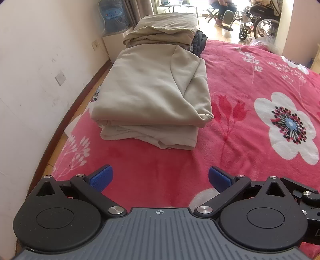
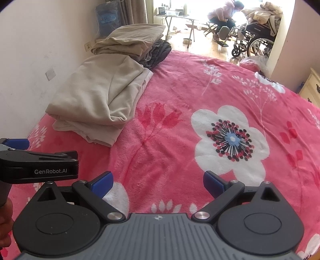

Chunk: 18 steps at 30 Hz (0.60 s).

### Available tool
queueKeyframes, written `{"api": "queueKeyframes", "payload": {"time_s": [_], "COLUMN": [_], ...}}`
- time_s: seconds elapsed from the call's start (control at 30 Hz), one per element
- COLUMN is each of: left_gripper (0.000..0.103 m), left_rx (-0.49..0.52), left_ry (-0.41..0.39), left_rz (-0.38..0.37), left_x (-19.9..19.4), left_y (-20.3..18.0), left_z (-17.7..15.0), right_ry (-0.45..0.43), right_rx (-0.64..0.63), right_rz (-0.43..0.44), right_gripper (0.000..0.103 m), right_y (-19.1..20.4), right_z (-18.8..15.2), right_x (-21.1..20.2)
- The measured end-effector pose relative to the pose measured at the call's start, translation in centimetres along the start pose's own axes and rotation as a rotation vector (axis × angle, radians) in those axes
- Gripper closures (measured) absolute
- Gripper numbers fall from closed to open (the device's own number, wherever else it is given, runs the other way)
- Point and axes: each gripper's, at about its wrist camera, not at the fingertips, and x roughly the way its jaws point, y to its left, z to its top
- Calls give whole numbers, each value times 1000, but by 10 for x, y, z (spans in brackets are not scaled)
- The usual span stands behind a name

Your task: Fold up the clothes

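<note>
A folded beige garment lies on the pink flowered blanket, near the bed's left edge by the wall. Behind it sits a second pile of beige and dark folded clothes. My left gripper hovers open over the blanket, short of the near garment, with nothing between its blue pads. My right gripper is also open and empty, further right over the blanket. The left gripper's body shows at the left edge of the right wrist view.
A white wall runs along the bed's left side. A water bottle stands on a stand at the far corner. A wheelchair, a folding table and a seated person are beyond the bed. A dresser stands at right.
</note>
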Motion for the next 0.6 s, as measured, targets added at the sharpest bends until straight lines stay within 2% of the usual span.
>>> {"api": "queueKeyframes", "payload": {"time_s": [0.6], "left_gripper": [0], "left_rx": [-6], "left_ry": [-11], "left_rz": [8], "left_x": [-3], "left_y": [4], "left_z": [0], "right_ry": [-5], "right_rx": [-5], "right_rz": [-6], "right_gripper": [4], "right_y": [3], "right_z": [-2], "right_x": [-2]}}
